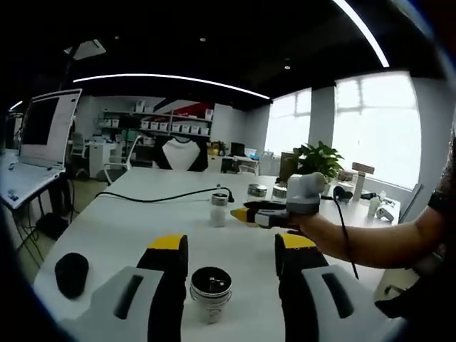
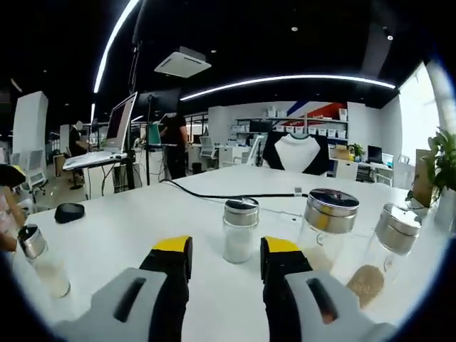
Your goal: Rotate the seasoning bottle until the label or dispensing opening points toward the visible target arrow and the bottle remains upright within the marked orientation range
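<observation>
Our left gripper (image 1: 231, 249) has its jaws apart, a steel-capped seasoning bottle (image 1: 211, 291) upright between them near the table's (image 1: 121, 228) near edge. Our right gripper (image 2: 226, 258) is likewise spread, before a white-filled bottle (image 2: 240, 229) mid-table. Farther right stand two more jars (image 2: 326, 226).

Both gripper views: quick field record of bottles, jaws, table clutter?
left gripper: open, jaws either side of a metal-capped bottle
right gripper: open, aimed at the white-filled bottle
other bottles: clear one and brown-filled one, both to its right
bottle poses: upright
table: white
clutter: black cable, black pad
</observation>
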Demonstrator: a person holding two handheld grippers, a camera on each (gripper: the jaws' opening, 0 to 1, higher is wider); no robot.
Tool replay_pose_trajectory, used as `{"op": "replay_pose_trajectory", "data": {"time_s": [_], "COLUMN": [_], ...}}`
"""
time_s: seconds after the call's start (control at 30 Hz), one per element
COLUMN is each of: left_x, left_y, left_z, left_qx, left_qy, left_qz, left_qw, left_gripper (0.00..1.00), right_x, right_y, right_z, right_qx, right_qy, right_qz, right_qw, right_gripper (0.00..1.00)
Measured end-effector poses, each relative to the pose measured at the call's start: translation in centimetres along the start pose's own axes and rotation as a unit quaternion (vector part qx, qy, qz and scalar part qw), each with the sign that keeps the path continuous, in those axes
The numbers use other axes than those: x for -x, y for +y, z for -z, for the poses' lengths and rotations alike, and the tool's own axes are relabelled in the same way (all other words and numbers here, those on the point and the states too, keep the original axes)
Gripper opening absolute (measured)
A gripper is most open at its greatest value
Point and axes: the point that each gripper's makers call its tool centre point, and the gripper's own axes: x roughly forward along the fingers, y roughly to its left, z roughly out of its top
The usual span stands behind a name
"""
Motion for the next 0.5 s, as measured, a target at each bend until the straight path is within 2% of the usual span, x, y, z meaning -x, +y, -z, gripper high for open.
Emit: {"op": "replay_pose_trajectory", "data": {"time_s": [0.23,0.4,0.5], "left_x": [-0.1,-0.2,-0.3], "left_y": [0.5,0.5,0.4], "left_z": [-0.1,0.1,0.3], "left_qx": [0.004,0.006,0.007], "left_qy": [0.004,0.006,0.012], "left_qz": [-0.005,-0.003,0.0], "left_qw": [1.0,1.0,0.9999], "left_gripper": [0.5,0.49,0.49], "right_x": [-4.0,-5.7,-6.7], "right_y": [-1.3,-2.4,-2.2], "right_z": [-0.3,-0.5,-0.5], "right_qx": [0.02,0.022,0.028], "right_qy": [0.004,0.005,0.008], "right_qz": [0.017,0.027,0.022], "right_qw": [0.9996,0.9994,0.9993], "right_gripper": [0.35,0.34,0.34]}}
